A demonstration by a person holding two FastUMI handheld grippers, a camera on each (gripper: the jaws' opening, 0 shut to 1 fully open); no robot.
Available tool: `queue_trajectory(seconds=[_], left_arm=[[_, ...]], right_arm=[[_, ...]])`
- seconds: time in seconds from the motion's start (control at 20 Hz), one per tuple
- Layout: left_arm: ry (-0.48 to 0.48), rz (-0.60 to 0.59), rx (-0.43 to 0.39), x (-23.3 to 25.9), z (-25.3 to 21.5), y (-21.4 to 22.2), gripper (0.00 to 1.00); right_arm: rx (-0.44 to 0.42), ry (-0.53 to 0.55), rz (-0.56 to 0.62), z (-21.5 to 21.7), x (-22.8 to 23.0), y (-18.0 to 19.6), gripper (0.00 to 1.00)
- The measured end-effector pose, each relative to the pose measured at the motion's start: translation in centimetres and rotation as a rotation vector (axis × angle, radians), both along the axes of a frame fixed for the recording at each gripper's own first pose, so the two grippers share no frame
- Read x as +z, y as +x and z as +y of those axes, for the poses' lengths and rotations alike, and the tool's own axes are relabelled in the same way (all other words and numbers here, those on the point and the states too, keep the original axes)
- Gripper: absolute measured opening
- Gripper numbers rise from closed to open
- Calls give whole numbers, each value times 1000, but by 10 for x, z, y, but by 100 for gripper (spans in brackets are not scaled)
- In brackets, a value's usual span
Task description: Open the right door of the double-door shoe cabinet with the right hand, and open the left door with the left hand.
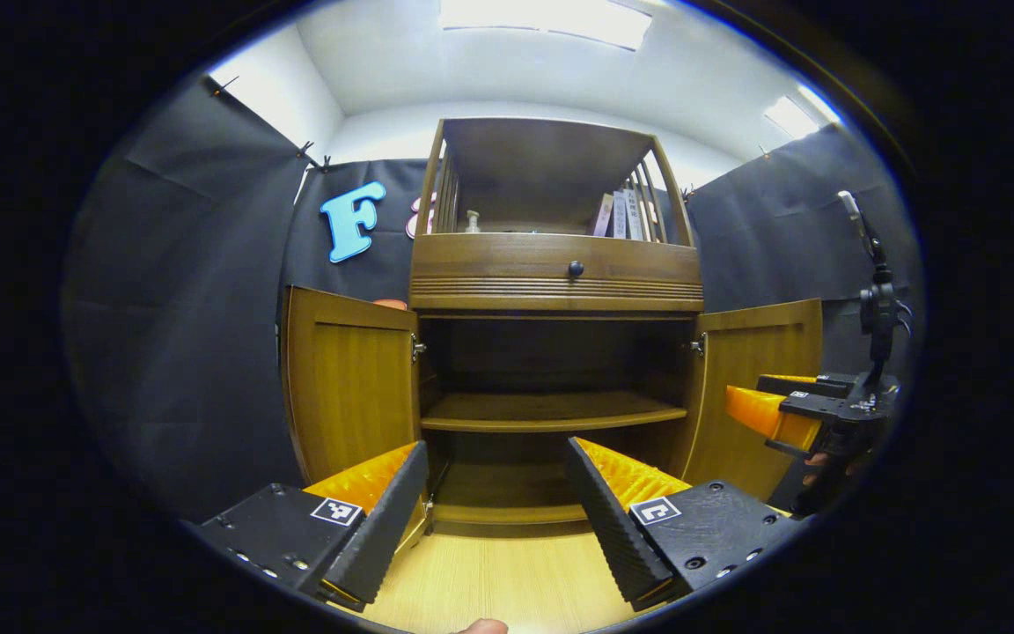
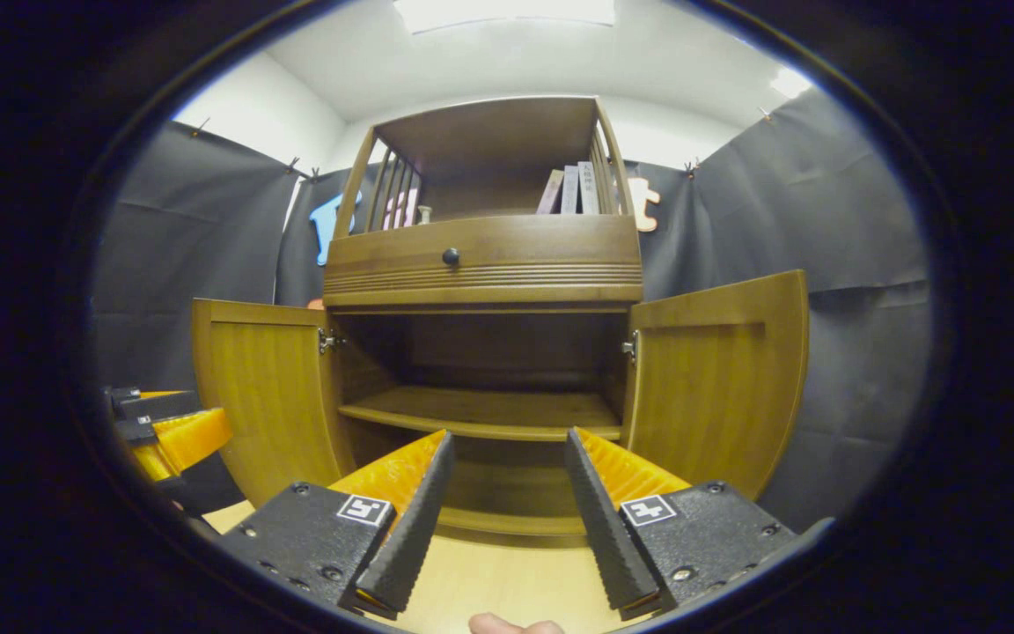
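Shoe cabinet, wooden, standing straight ahead of both grippers, with both lower doors swung wide. Left door stands open ahead and to the left of the left gripper; in the right gripper view the same door lies far to the left. Right door stands open just ahead and to the right of the right gripper; in the left gripper view it stands farther off to the right. Left gripper: fingers spread wide apart, nothing between them, held clear of the cabinet above the pale wooden floor. Right gripper: fingers likewise parted and empty, also clear of the cabinet and touching neither door. In the left gripper view the right gripper shows at the far right edge, beside the right door; whether it touches the door cannot be told. In the right gripper view the left gripper shows at the far left edge, just beside the left door. Interior, ahead between each gripper's fingers: one shelf across the middle, a dark compartment above it and another below. Above the doors: a drawer front with a round dark knob. Top compartment: open, slatted sides, with books leaning at the right and a small bottle at the left.
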State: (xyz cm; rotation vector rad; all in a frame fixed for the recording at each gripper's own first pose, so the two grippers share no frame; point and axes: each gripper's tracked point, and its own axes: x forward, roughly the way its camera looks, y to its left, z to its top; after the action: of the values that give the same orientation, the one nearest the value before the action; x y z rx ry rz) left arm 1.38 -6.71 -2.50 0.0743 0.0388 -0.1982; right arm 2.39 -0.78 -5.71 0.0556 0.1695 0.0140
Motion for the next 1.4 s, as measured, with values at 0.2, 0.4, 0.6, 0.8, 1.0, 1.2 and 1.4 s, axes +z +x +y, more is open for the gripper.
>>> queue_trajectory(seconds=[0.2, 0.4, 0.6, 0.8, 1.0, 1.2, 1.4], left_arm=[[-5, -3, 17, 3, 0, -4, 95], [-9, -16, 57, 9, 10, -6, 95], [-9, -17, 82, 8, 12, -6, 95], [-2, -24, 101, 11, 16, -4, 95], [9, -38, 113, 14, 18, -3, 95], [13, -38, 118, 13, 20, 0, 95], [16, -35, 120, 13, 21, 3, 95]], right_arm=[[13, -4, -11, 0, 6, -5, 81], [31, -7, -44, 3, 12, -8, 81], [52, -4, -70, 5, 17, -11, 82], [78, -1, -77, 4, 15, -6, 83], [97, 1, -81, 8, 15, 2, 83], [102, 13, -74, 10, 18, 16, 83], [100, 11, -75, 12, 19, 23, 83]])
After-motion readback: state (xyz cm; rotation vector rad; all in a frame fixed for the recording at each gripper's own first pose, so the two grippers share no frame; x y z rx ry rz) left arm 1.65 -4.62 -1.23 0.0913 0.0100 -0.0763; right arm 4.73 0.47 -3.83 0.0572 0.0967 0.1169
